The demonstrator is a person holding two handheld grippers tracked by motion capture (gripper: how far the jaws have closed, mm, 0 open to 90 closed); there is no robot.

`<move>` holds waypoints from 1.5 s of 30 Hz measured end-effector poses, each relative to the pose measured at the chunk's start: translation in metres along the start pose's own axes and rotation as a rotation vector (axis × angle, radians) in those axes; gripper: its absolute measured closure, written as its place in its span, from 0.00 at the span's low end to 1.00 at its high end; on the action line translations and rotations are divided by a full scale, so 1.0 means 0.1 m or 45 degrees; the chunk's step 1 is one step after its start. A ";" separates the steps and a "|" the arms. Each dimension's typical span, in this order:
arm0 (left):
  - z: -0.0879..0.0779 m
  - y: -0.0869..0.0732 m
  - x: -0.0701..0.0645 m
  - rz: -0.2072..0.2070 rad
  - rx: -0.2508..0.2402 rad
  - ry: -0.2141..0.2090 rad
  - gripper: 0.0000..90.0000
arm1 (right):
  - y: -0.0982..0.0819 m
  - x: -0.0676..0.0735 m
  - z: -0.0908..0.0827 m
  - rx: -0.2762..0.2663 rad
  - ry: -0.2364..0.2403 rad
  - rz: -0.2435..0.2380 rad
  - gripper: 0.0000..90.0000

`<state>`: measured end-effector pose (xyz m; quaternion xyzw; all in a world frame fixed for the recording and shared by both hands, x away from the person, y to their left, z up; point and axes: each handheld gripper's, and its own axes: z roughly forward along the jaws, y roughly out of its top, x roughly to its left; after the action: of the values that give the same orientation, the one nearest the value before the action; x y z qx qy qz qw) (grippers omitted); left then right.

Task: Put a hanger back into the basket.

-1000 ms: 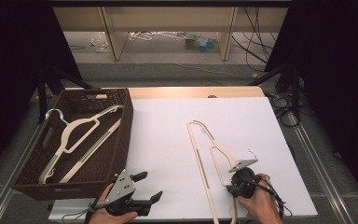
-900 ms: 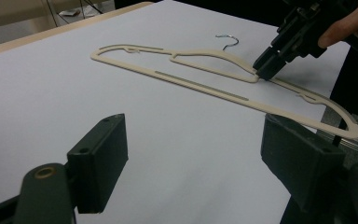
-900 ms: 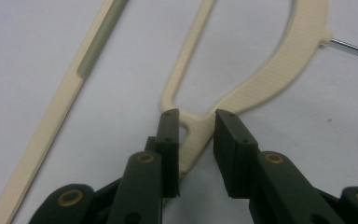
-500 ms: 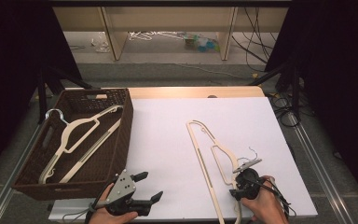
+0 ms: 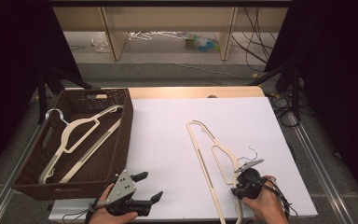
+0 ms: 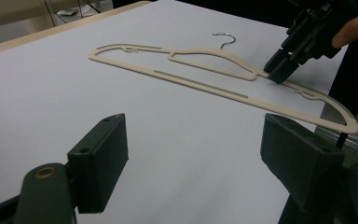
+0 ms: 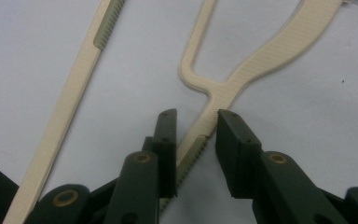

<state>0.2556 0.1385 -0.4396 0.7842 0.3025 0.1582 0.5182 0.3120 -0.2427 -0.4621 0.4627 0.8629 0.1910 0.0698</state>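
Observation:
A cream plastic hanger [image 5: 200,144] with a metal hook lies flat on the white table sheet [image 5: 168,135], right of centre. My right gripper [image 5: 237,190] sits at the near end of the hanger, over its thin arm. In the right gripper view the hanger [image 7: 270,51] runs aslant between the two jaws of the right gripper [image 7: 196,126]. They have just been closing, and both pads touch it. My left gripper [image 5: 149,186] rests at the front edge, open and empty. Its view shows the hanger [image 6: 200,86], with the right gripper [image 6: 279,72] farther off.
A dark woven basket [image 5: 123,140] stands at the table's left and holds a second cream hanger [image 5: 74,135]. Behind the table are wooden shelf legs and cables on the floor. Black cables trail from the right hand.
The right hand has edged slightly to the right along the hanger's near end. The hanger and the left gripper stay where they were.

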 end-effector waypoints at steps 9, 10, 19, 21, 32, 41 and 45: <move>0.00 0.00 0.00 0.003 0.001 -0.007 0.26 | 0.06 -0.18 0.03 -0.005 -0.031 0.014 1.00; 0.00 0.00 0.00 0.004 0.001 -0.008 0.26 | 0.04 -0.23 0.01 -0.027 0.030 0.040 0.99; 0.01 0.00 0.00 0.008 0.001 -0.013 0.26 | 0.04 -0.09 -0.03 -0.034 0.054 0.081 0.72; 0.01 0.00 0.00 0.007 -0.005 -0.020 0.26 | 0.06 -0.04 0.00 -0.003 0.024 0.038 0.71; 0.02 0.00 -0.01 0.011 0.000 -0.005 0.26 | 0.14 -0.02 0.04 0.079 -0.006 0.041 0.77; 0.01 0.00 0.00 0.021 0.007 -0.004 0.26 | 0.15 -0.12 0.04 0.057 0.047 0.083 0.80; 0.02 0.00 0.00 0.013 0.006 -0.005 0.26 | 0.15 -0.07 0.04 0.054 0.041 0.096 0.70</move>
<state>0.2570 0.1374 -0.4405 0.7873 0.2979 0.1585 0.5161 0.3283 -0.2398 -0.4599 0.4930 0.8498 0.1824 0.0388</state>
